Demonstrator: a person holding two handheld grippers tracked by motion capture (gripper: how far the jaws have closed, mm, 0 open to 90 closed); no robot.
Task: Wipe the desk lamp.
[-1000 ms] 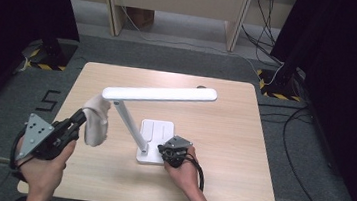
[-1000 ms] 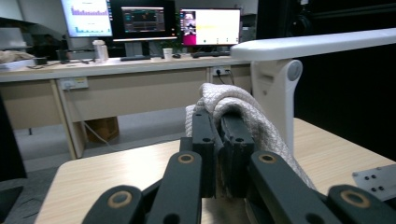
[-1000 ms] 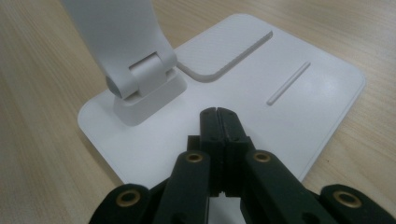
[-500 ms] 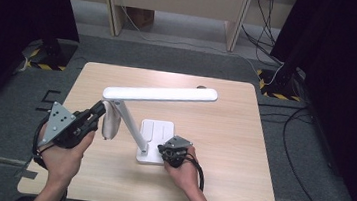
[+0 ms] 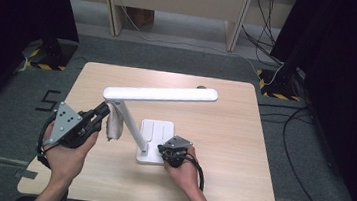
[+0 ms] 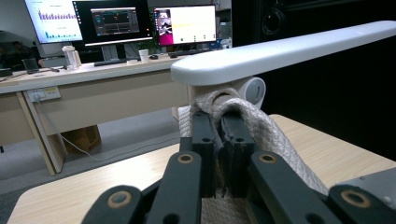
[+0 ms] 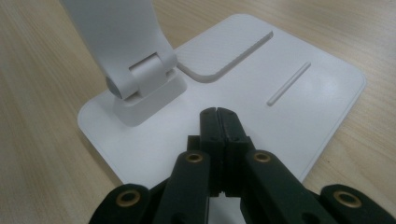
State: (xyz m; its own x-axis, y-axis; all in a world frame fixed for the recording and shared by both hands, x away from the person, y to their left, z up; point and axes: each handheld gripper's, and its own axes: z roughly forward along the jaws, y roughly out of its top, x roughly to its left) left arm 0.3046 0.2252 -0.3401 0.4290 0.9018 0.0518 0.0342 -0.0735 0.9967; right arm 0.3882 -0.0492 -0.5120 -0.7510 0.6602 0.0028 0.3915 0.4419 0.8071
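step: wiping lamp [image 5: 159, 94] with cloth [image 5: 113, 126] near table [image 5: 243, 137] front-left | left gripper [image 5: 98, 117]: clamped on cloth at hinge | right gripper [image 5: 170, 152]: jaws together, pressing base [image 5: 155, 131] | next: likely draw cloth along head, base kept steady

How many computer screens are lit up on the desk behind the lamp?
3, side by side on the far desk in the left gripper view: a white chart screen at left, a dark screen in the middle, and a bright yellowish screen at right. Others may be out of frame.
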